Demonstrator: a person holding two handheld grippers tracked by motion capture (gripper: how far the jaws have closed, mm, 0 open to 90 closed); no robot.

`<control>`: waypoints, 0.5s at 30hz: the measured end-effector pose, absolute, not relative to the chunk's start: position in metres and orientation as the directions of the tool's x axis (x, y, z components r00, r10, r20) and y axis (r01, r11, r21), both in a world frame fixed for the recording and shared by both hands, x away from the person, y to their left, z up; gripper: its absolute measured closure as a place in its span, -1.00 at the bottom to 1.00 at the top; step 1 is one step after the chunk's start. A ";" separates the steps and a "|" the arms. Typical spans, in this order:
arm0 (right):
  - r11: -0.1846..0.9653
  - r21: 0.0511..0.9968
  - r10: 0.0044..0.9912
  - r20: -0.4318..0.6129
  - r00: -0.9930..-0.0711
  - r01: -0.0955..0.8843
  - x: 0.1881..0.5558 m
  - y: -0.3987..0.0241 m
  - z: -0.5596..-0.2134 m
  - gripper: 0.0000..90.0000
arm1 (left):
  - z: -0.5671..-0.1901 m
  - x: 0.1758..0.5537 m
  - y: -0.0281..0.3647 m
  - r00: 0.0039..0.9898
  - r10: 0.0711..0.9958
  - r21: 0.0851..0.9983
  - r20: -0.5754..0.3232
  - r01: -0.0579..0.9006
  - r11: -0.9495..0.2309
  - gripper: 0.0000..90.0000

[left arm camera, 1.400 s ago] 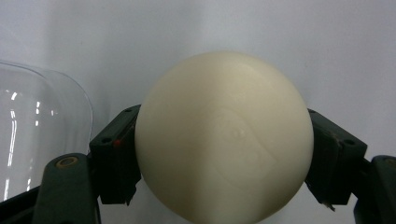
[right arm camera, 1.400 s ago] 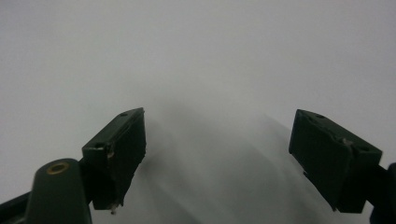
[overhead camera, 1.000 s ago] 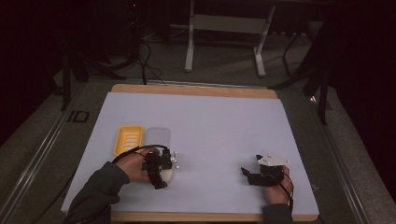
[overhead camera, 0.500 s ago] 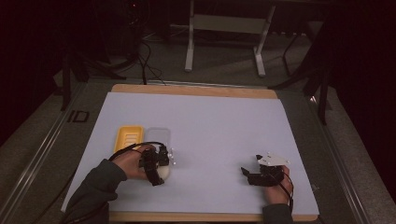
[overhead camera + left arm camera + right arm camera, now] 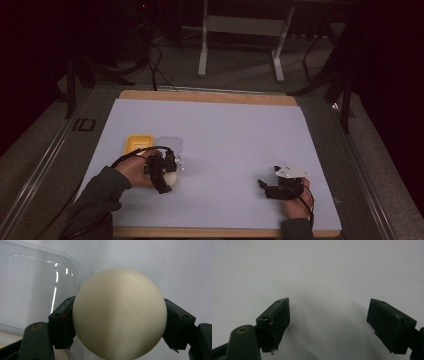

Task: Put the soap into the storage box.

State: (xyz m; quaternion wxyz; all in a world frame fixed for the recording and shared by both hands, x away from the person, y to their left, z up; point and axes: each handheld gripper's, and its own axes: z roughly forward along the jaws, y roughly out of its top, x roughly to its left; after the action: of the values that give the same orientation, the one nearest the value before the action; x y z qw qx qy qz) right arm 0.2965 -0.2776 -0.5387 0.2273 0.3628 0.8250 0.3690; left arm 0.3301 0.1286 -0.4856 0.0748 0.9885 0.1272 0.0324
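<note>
**Left tongs clenched on a cream ball beside the clear lid**

Nearest the person, at the bottom of the high view, two forearms came in over the table [image 5: 240, 145], whose top was covered by a pale sheet with a wooden edge showing at the near and far sides. The right hand [image 5: 295, 202] rested low on the right side of the sheet, holding the right tongs [image 5: 262, 186], which pointed leftward with a grey three-cornered plate on top. In the right gripper view the right tongs [image 5: 328, 320] stood released, their two black jaws wide apart over bare pale sheet with nothing between them.

On the left side, the left hand [image 5: 134, 172], in a dark sleeve, held the left tongs [image 5: 172, 175]. In the left gripper view the left tongs [image 5: 117, 322] were clenched on a cream ball [image 5: 120, 312], one jaw pressed against each side of it. In the high view the ball [image 5: 171, 177] showed as a pale spot at the jaws.

Just beyond the ball lay a clear plastic lid [image 5: 37, 287], seen in the high view [image 5: 170, 145] beside a yellow tray [image 5: 137, 143], the two touching or nearly so.

Farther off, past the table, stood a metal stand [image 5: 240, 30] on the dark floor.
</note>
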 end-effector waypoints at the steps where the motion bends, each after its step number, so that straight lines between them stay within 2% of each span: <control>1: 0.464 0.773 0.766 -0.107 -0.633 0.431 0.297 -0.278 -0.539 -0.59 | -0.484 0.331 0.129 0.965 0.256 0.160 0.048 0.246 -0.956 -0.45; 15: 0.465 0.774 0.767 -0.108 -0.633 0.431 0.296 -0.277 -0.539 -0.59 | -0.465 0.340 0.146 0.951 0.298 0.176 0.080 0.281 -0.944 -0.45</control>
State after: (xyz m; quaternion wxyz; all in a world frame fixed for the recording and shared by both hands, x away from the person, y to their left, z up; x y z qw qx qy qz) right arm 0.2962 -0.2773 -0.5387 0.2279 0.3629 0.8249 0.3687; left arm 0.3400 0.1460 -0.4648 0.0813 0.9844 0.1470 0.0527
